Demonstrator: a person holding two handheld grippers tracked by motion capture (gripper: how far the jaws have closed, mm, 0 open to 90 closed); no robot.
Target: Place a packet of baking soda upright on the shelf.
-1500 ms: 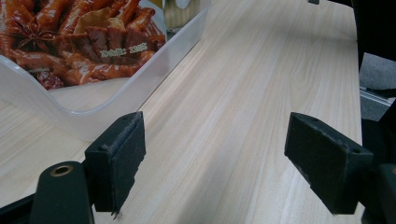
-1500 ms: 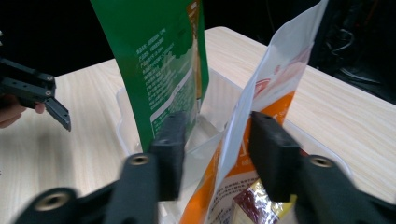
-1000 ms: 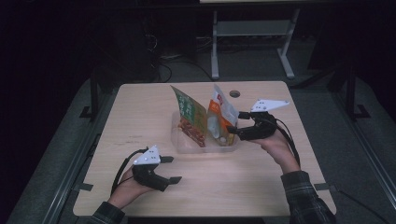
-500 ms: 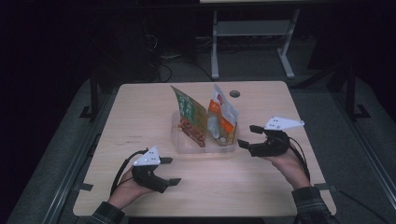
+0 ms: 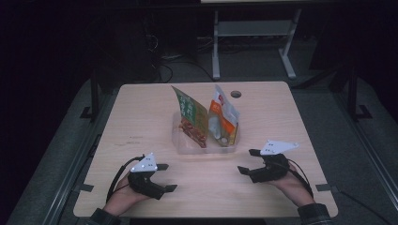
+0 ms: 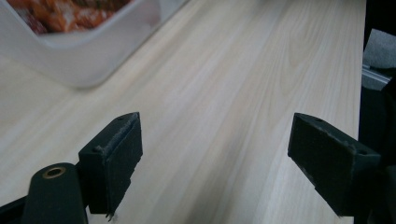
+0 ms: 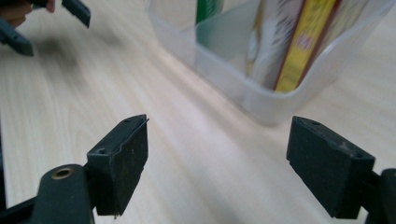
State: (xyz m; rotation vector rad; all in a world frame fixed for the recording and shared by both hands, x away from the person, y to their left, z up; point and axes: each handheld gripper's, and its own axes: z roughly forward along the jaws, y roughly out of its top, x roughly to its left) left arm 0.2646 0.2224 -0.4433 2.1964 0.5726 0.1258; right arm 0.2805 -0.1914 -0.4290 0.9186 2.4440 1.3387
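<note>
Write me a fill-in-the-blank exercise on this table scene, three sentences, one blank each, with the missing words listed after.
1. The two snack pouches stand upright inside a clear plastic ____ on the wooden table.
2. The right gripper has jaws that are ____, with nothing between them.
3. In the high view, the left gripper lies nearer the ____ edge of the table than the pouches do.

Missing words: container; open; near (bottom)

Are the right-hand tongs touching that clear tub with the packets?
Apart. In the right gripper view, bare table lies between the open right tongs and the clear tub.
</note>
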